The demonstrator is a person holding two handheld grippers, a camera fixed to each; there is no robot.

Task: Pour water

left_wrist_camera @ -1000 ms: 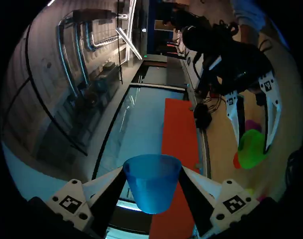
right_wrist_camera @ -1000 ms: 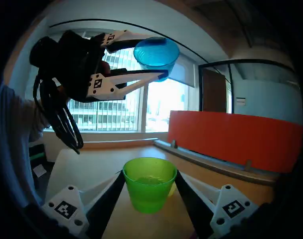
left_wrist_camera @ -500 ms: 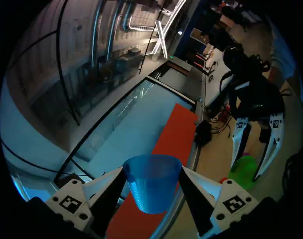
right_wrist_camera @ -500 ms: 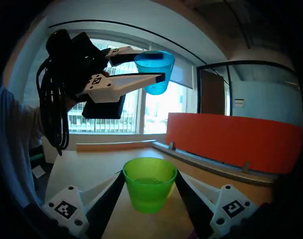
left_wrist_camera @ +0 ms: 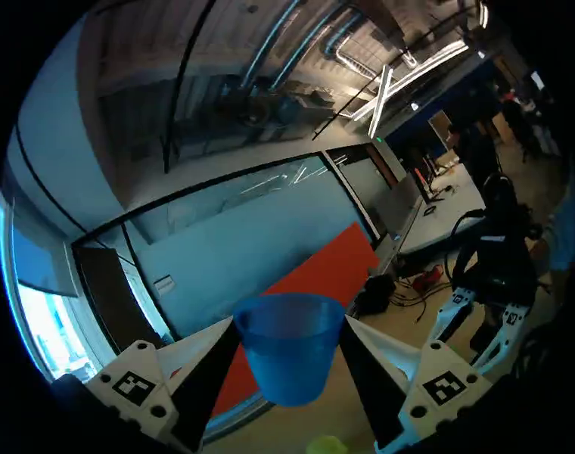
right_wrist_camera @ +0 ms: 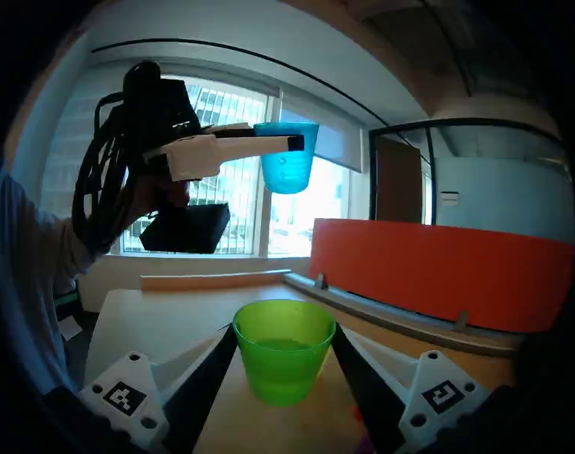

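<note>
A translucent blue cup (left_wrist_camera: 289, 348) sits between the fingers of my left gripper (left_wrist_camera: 287, 356), which is shut on it. The right gripper view shows this same blue cup (right_wrist_camera: 286, 157) upright and high above the table, held by the left gripper (right_wrist_camera: 281, 140) in a person's hand (right_wrist_camera: 155, 193). My right gripper (right_wrist_camera: 284, 356) is shut on a green cup (right_wrist_camera: 284, 350) with water low inside it, held upright over the wooden table (right_wrist_camera: 174, 314). In the left gripper view the right gripper (left_wrist_camera: 480, 325) hangs at the far right.
An orange partition (right_wrist_camera: 446, 268) runs along the table's far right side. Bright windows (right_wrist_camera: 227, 204) stand behind the table. A sleeve (right_wrist_camera: 23, 287) fills the left edge of the right gripper view. A yellow-green object (left_wrist_camera: 325, 445) shows at the bottom of the left gripper view.
The left gripper has rotated from tipped over to level, bringing the blue cup upright. The right gripper and green cup have stayed in place.
</note>
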